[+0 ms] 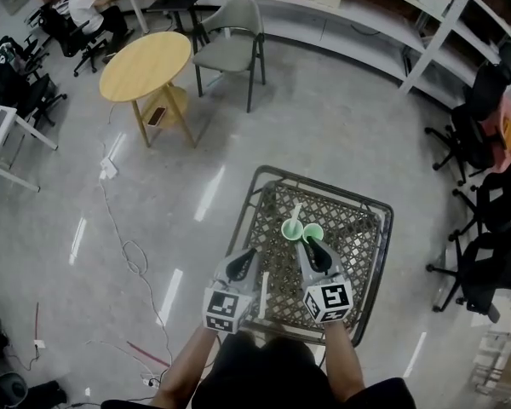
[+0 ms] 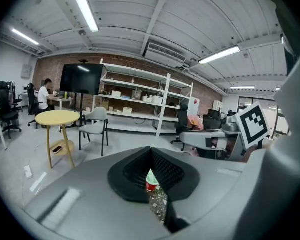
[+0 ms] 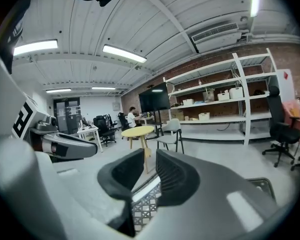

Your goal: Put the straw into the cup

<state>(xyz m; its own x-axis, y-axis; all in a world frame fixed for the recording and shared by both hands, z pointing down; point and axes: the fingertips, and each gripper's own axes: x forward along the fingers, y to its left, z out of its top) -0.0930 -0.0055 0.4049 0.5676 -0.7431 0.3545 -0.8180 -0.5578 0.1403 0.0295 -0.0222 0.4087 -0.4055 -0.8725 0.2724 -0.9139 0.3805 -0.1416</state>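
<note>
Left gripper (image 1: 249,254): jaws closed together, nothing gripped. Right gripper (image 1: 309,245): jaws partly apart, gap empty; only the lattice shows through it. Both grippers hang over the near half of the metal mesh table (image 1: 383,237). Just beyond the jaw tips stand two green cups (image 1: 291,229), touching. The straw (image 1: 295,214) stands tilted in the left cup. Farther off stand a round wooden table (image 1: 145,66) and a grey chair (image 1: 230,45).

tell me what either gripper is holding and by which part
Nothing is held. The left gripper has its jaws shut with nothing in them. The right gripper has its jaws apart with nothing between them.
</note>
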